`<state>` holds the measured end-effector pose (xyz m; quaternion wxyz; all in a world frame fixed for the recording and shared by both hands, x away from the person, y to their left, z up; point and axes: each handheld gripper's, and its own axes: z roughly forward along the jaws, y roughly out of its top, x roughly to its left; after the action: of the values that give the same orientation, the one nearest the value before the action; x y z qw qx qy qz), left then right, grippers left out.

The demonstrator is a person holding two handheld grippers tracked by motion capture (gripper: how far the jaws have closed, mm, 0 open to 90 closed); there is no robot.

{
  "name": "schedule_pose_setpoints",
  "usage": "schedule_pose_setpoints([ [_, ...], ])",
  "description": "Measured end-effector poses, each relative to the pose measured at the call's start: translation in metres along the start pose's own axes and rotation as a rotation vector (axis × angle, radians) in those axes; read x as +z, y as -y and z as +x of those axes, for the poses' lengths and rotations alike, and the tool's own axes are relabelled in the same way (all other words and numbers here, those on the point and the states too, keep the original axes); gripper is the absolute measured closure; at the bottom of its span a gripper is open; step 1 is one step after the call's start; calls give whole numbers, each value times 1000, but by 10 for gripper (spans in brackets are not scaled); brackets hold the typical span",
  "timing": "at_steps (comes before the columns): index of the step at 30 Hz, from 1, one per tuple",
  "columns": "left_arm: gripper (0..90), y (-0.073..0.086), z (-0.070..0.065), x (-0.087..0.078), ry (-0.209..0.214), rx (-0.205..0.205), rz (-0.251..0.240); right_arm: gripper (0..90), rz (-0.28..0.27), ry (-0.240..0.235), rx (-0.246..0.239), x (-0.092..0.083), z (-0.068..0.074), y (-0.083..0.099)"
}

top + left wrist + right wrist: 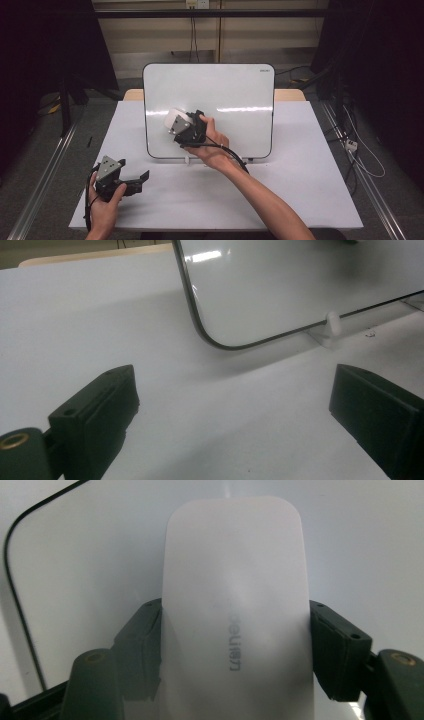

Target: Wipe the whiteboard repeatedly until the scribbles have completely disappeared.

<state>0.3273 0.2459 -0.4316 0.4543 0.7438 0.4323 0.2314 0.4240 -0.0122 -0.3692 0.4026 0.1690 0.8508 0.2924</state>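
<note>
Your right gripper [176, 121] is clamped on a white eraser [235, 625], its two black jaws pressing the long sides of the block from nine and three o'clock in the right gripper view, with grey lettering running along the eraser's face. In the high view the eraser [175, 119] sits up against the whiteboard [225, 90], left of the board's centre, at about eleven o'clock from your right hand [212, 145]. The whiteboard stands propped on small white feet [332, 327] near the far side of the white table [300, 190]; its surface looks clean, with only ceiling light glinting off it. Your left gripper [137, 181] rests low over the table at about seven o'clock from the board, held in your left hand [102, 202]. Its jaws stand wide apart with nothing between them, pointing towards the board's lower left corner [210, 337].
</note>
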Motion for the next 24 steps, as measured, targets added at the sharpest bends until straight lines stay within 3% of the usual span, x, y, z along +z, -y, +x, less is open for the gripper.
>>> schedule_pose_setpoints([
  [7,54,0,-1,1,1,-1,-2,311,-3,5,23,-1,-6,-1],
  [11,55,0,-2,1,2,0,0,312,-19,-27,75,-3,-12,1],
  [24,55,1,0,2,1,-1,8,314,-31,-38,119,-8,-11,8],
])
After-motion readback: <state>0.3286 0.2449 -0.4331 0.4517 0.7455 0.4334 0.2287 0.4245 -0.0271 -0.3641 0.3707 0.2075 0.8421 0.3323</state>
